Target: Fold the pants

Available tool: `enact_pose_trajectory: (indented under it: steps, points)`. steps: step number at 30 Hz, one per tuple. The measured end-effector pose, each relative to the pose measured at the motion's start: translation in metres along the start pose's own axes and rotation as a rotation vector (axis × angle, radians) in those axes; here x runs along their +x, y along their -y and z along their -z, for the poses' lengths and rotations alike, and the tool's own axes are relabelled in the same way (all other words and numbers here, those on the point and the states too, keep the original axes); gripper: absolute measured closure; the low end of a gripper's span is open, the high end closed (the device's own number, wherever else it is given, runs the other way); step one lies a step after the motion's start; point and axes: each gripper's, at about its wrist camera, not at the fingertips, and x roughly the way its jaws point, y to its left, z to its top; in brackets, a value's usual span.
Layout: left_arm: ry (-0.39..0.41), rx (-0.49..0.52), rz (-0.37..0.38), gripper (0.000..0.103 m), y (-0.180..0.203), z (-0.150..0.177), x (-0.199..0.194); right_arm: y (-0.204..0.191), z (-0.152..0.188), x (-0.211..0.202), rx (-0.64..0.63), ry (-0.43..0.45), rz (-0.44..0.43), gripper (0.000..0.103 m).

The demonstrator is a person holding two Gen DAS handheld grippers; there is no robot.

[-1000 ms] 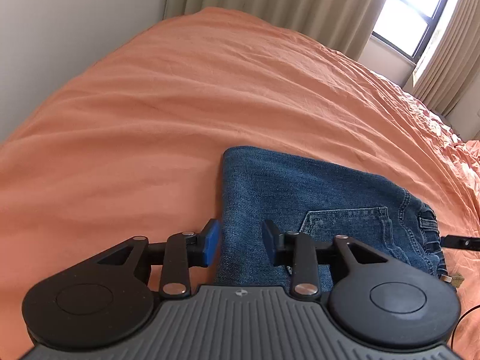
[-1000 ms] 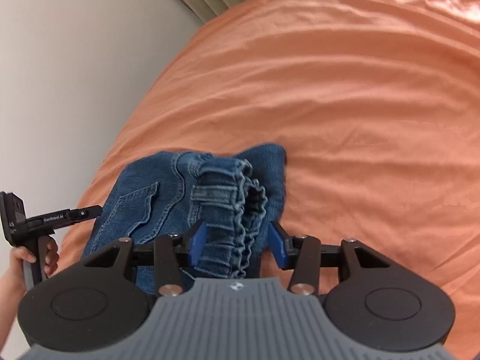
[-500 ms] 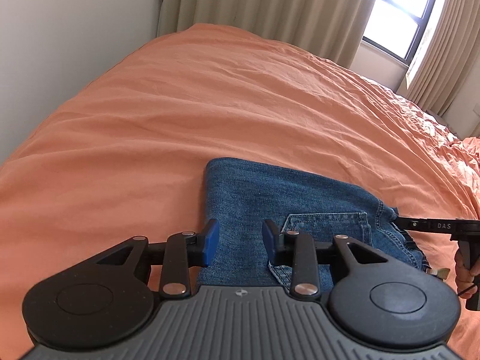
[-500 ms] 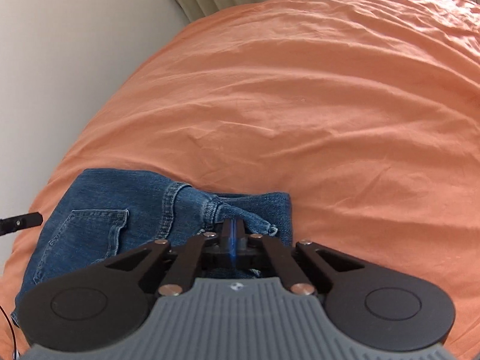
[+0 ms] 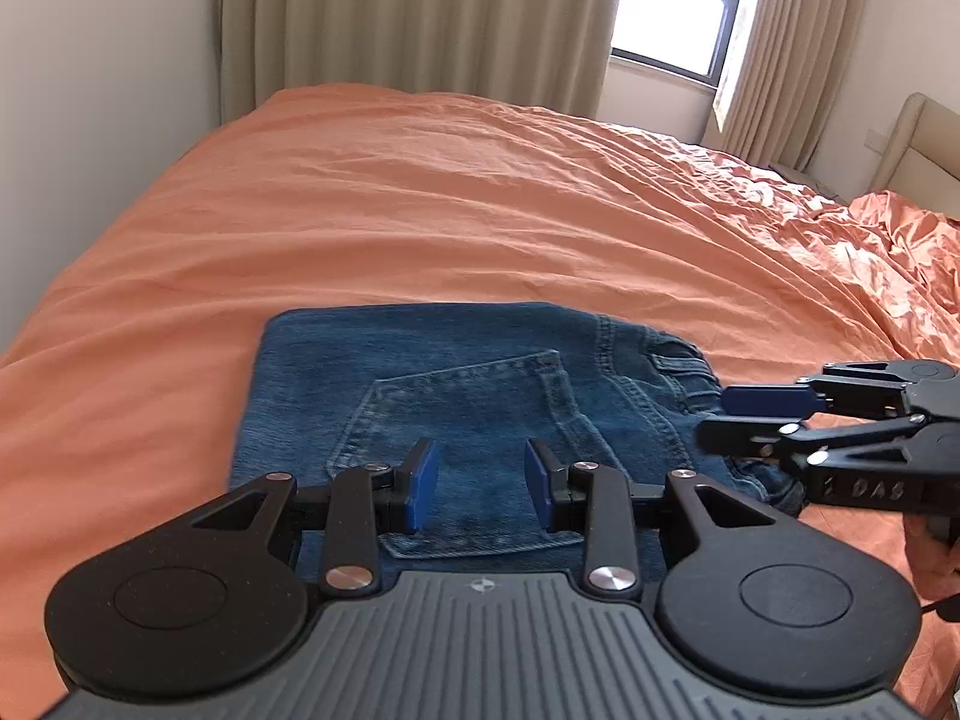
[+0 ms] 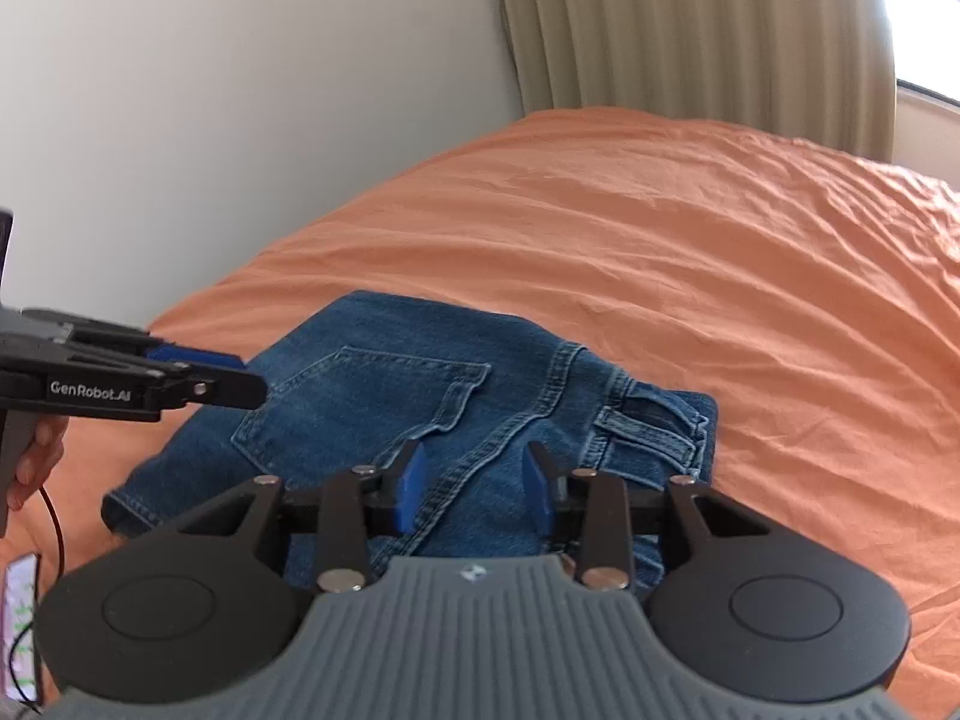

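Two grippers, left gripper and right gripper, jaws apart above folded jeans, bedspread bare beyond every edge.

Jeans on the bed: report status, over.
Left hand-held gripper open, empty. Right hand-held gripper open, empty. Jeans folded flat on orange bedspread. No obstruction.

Blue denim pants lie folded compactly, back pocket up
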Motion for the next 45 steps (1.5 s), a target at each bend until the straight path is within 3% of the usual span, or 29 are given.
enact_pose_trajectory:
  steps: [3,10,14,19,23,28,31,35,40,44,45]
  points:
    - [-0.009,-0.011,0.011,0.064,0.02,0.016,0.01,-0.012,0.02,0.01,-0.053,-0.015,0.059,0.07]
    - [-0.065,-0.082,-0.011,0.066,0.025,0.055,0.051,0.007,0.056,0.038,0.018,-0.048,0.022,0.067]
    - [-0.051,-0.137,-0.029,0.071,0.019,0.057,0.054,0.005,0.055,0.038,0.02,-0.043,0.039,0.067]
    - [0.008,-0.085,-0.048,0.071,0.027,0.054,0.026,0.011,0.044,0.011,0.046,-0.007,0.011,0.064]
    - [0.039,-0.089,-0.11,0.071,0.008,0.057,-0.006,0.016,0.051,-0.019,0.026,0.03,0.073,0.064]
    - [-0.044,-0.128,-0.191,0.072,-0.03,0.068,-0.025,0.026,0.069,-0.017,0.054,-0.036,0.087,0.064]
    - [-0.126,-0.166,-0.181,0.088,-0.05,0.08,-0.021,0.029,0.078,-0.006,0.047,-0.061,0.088,0.064]
    - [-0.171,-0.186,-0.168,0.093,-0.059,0.094,-0.012,0.039,0.081,0.002,0.088,-0.072,0.061,0.064]
    - [-0.179,-0.158,-0.182,0.093,-0.053,0.084,-0.02,0.039,0.068,0.006,0.091,-0.112,0.065,0.063]
    - [-0.124,-0.106,-0.211,0.08,-0.045,0.061,-0.046,0.031,0.049,-0.011,0.079,-0.126,0.085,0.06]
    - [-0.106,-0.096,-0.218,0.078,-0.043,0.055,-0.055,0.03,0.044,-0.02,0.081,-0.118,0.089,0.056]
